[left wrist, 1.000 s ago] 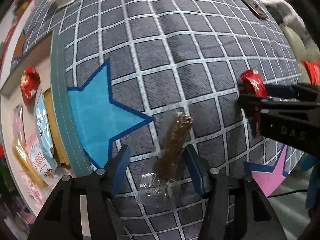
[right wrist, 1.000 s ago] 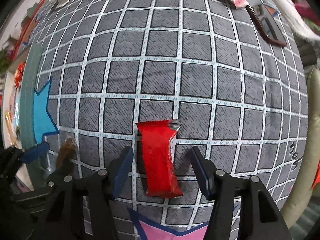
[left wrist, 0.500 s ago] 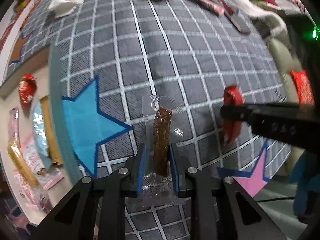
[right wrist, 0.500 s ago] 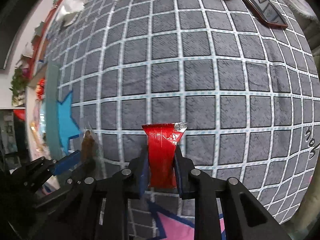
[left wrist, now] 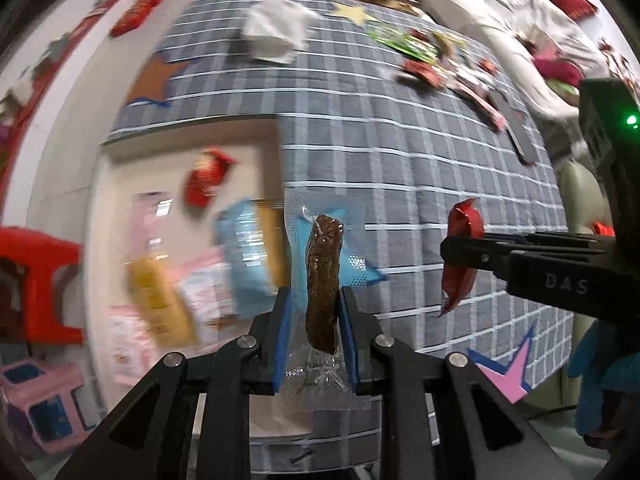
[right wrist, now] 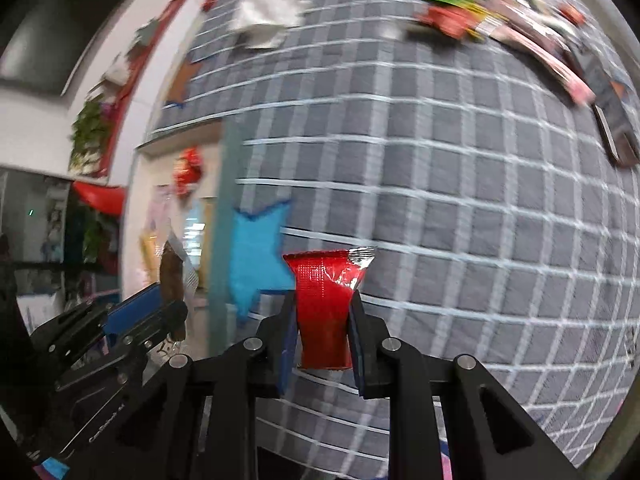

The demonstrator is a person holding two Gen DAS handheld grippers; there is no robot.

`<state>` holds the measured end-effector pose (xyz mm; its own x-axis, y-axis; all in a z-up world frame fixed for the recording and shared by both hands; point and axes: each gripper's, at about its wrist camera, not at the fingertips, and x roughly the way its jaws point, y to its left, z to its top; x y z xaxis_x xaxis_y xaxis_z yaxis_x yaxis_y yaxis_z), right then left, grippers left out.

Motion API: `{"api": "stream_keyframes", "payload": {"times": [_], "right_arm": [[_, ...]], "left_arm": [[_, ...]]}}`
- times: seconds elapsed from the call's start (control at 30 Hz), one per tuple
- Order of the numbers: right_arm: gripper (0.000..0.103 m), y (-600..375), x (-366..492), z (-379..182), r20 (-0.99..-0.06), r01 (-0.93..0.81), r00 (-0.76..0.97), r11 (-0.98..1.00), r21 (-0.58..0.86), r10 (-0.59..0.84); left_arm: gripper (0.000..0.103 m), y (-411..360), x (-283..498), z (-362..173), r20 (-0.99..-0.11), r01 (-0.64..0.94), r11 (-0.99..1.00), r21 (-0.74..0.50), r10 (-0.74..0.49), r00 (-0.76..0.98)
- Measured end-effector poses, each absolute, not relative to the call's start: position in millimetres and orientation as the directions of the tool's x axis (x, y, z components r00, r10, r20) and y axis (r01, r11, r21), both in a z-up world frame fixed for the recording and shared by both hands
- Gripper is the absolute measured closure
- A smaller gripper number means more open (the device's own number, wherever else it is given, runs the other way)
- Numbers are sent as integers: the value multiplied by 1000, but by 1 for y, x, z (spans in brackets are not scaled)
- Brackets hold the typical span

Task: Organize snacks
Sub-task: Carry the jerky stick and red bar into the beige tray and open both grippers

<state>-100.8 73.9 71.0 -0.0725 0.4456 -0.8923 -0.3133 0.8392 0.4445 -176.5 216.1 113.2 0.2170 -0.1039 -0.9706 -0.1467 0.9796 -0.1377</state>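
Black plastic arms and blue pads fill the bottom of both wrist views. Two grippers are at work, each clamped on one snack. The left gripper (left wrist: 314,336) pinches a clear vacuum pouch of brown dried meat (left wrist: 323,286), held upright at the lower centre of its frame. The right gripper (right wrist: 323,344) squeezes a red foil packet (right wrist: 326,304) at its waist, lower centre of its own view; the same packet appears edge-on at the right of the left view (left wrist: 460,258).

Beyond them lies a grey checked cloth (right wrist: 440,208) with one blue star (right wrist: 256,256), one pink star (left wrist: 506,372) and one brown star (left wrist: 154,80). At the left of the left view a pale tray (left wrist: 108,184) holds several blurred snacks, a red wrapped one (left wrist: 206,176) and a light blue bag (left wrist: 244,256) among them; their count is unclear. Far across the cloth sit a crumpled white tissue (left wrist: 276,34) and a scatter of packets (right wrist: 460,4).

Half a second ago both snacks hung low over the cloth; both are now higher, and the left gripper has swung toward the tray.
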Motion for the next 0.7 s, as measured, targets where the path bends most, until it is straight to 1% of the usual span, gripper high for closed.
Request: {"api": "stream_keyframes", "payload": {"times": [0.17, 0.3, 0.47, 0.5, 0.53, 0.57, 0.6, 0.63, 0.7], "right_arm": [[78, 132, -107, 83, -870, -393, -115, 783, 483, 479], [78, 168, -113, 86, -859, -440, -150, 745, 501, 489], [78, 212, -121, 72, -871, -482, -208, 728, 488, 446], [78, 215, -122, 71, -876, -486, -214, 731, 480, 433], [78, 214, -123, 72, -879, -486, -217, 733, 475, 425], [78, 217, -124, 70, -880, -485, -228, 736, 473, 416], [78, 218, -125, 69, -882, -481, -236, 739, 472, 409], [78, 219, -125, 69, -884, -480, -241, 742, 468, 401], [78, 219, -128, 70, -891, -490, -250, 744, 454, 379]], "left_arm": [[78, 264, -193, 109, -979, -240, 965, -107, -59, 198], [78, 292, -206, 99, -983, -300, 949, -101, -48, 178], [75, 309, -216, 85, -987, -359, 927, -112, -60, 151], [72, 311, -218, 85, -987, -365, 925, -108, -56, 151], [60, 312, -219, 85, -987, -368, 924, -105, -52, 150], [51, 312, -221, 85, -987, -374, 922, -101, -47, 151], [32, 314, -222, 86, -988, -384, 919, -93, -38, 150], [23, 315, -223, 86, -988, -392, 915, -91, -32, 154], [21, 316, -224, 85, -989, -403, 910, -95, -40, 143]]}}
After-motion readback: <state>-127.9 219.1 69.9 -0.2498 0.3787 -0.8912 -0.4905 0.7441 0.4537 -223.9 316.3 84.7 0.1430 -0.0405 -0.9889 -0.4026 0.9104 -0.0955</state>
